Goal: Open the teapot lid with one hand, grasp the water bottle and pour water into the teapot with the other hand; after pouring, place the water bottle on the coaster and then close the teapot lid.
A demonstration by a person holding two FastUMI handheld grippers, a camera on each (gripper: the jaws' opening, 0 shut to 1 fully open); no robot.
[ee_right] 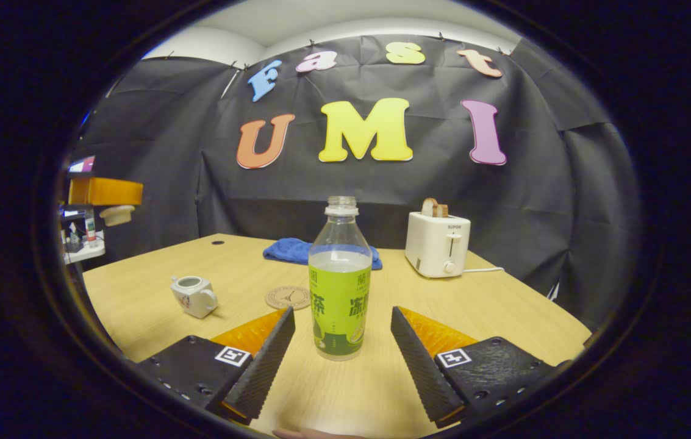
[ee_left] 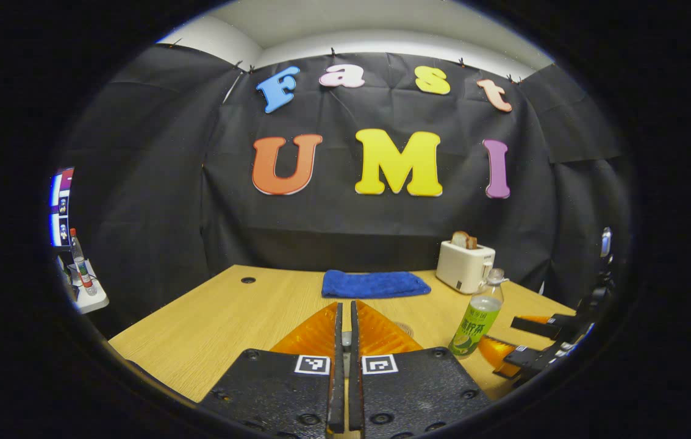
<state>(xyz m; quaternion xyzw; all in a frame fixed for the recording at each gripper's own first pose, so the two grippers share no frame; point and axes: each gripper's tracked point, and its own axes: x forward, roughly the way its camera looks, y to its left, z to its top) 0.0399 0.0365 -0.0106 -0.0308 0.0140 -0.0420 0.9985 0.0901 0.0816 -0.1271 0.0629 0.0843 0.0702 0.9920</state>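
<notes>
Right gripper (ee_right: 340,332): fingers spread wide, water bottle (ee_right: 340,286) upright on the table (ee_right: 504,311) between them, uncapped, touching neither. Ahead to its left: round coaster (ee_right: 288,297); farther left, the small white teapot (ee_right: 194,296), lid off. Beyond: blue cloth (ee_right: 287,250), toaster (ee_right: 438,244). Left gripper (ee_left: 345,329): fingers pressed together; in the right gripper view it hangs high at left, pinching the teapot lid (ee_right: 116,214).

Staged recording booth, not a real home: black cloth wall (ee_right: 382,201) pinned up behind a wooden tabletop (ee_right: 504,305), with toaster (ee_right: 437,244) and blue towel (ee_right: 296,251) as kitchen props beyond the fingers.
</notes>
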